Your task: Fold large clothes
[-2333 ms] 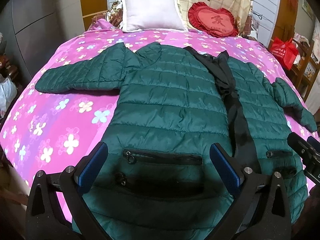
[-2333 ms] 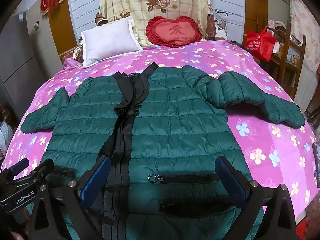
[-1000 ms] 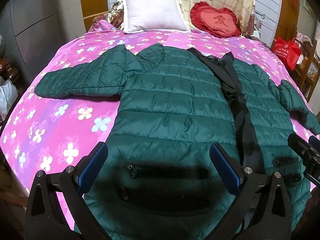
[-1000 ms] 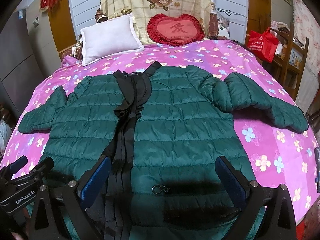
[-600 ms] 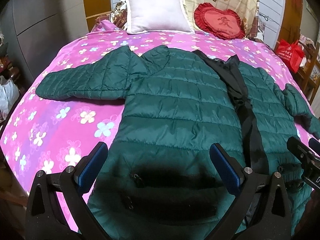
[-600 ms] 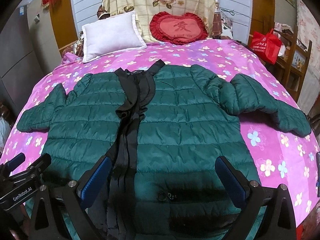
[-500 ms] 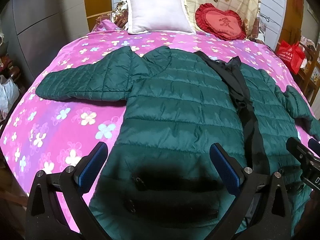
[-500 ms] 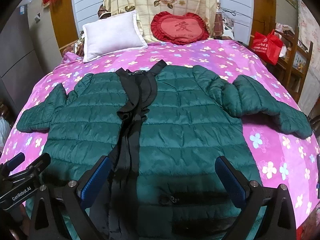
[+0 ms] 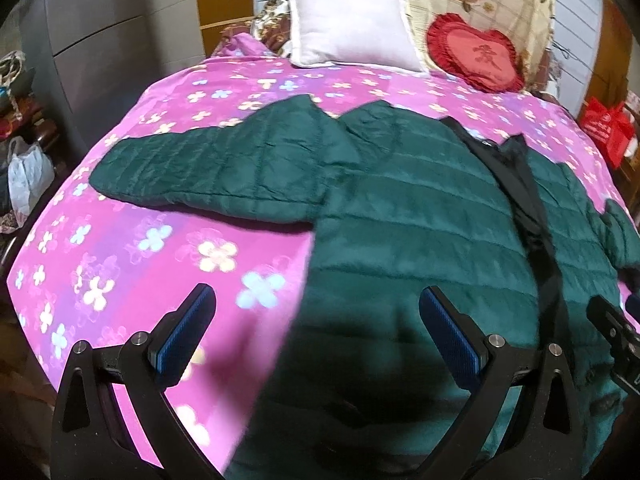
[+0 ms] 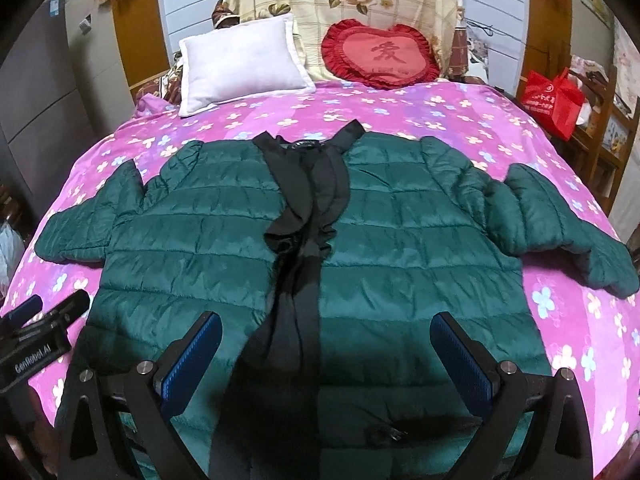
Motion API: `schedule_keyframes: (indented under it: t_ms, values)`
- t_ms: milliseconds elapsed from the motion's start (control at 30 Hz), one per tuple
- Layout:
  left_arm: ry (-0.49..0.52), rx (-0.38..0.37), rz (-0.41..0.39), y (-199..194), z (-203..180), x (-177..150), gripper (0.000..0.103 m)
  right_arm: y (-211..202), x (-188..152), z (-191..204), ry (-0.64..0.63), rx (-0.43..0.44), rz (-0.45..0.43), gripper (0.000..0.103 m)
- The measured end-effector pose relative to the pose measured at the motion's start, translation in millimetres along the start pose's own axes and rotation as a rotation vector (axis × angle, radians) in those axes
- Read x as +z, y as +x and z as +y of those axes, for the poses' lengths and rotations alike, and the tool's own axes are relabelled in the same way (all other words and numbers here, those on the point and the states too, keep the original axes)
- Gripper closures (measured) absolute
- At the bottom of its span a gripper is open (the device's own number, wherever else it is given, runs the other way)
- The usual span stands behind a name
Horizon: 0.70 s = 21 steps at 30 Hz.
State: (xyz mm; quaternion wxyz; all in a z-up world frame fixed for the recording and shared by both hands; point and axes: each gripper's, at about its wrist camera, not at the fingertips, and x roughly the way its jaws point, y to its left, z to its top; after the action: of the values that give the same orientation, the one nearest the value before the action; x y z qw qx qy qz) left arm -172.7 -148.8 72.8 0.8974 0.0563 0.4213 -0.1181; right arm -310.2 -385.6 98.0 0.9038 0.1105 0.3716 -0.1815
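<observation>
A dark green quilted jacket point(image 9: 420, 216) point(image 10: 400, 248) lies face up on the bed, front open along a black lining strip point(image 10: 308, 232), sleeves spread out to both sides. In the left wrist view my left gripper point(image 9: 316, 332) hovers open over the jacket's lower left edge; its left finger is above bare bedspread, its right finger above the hem. The left sleeve point(image 9: 208, 168) stretches toward the bed's left side. My right gripper point(image 10: 326, 356) stands open above the lower front, straddling the black strip near a pocket zipper point(image 10: 384, 434). Neither holds anything.
The bed has a pink flowered cover point(image 9: 132, 248) point(image 10: 440, 120). A white pillow point(image 10: 240, 68) and a red heart cushion point(image 10: 380, 54) rest at its head. A red bag point(image 10: 554, 98) sits on wooden furniture at the right, a white bag point(image 9: 28, 180) on the floor at the left.
Both grippers have moved forward over the jacket. The left one has also shifted left, so bare bedspread now lies under its left finger. Both stay open.
</observation>
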Motion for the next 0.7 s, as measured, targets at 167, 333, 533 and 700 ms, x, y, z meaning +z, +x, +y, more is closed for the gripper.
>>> schedule_keyframes:
  t_ms: [167, 333, 533, 700]
  values:
    - [-0.044, 0.025, 0.008, 14, 27, 12, 0.001, 15, 3, 10, -0.009, 0.006, 0.024, 0.000]
    - [-0.090, 0.070, 0.011, 32, 60, 24, 0.001, 27, 5, 16, -0.012, 0.021, 0.050, 0.000]
    - [-0.262, 0.085, 0.022, 57, 136, 48, 0.001, 32, 5, 21, -0.034, 0.025, 0.078, 0.000]
    - [-0.433, 0.188, 0.023, 86, 216, 70, 0.001, 35, 3, 22, -0.041, 0.034, 0.103, 0.000]
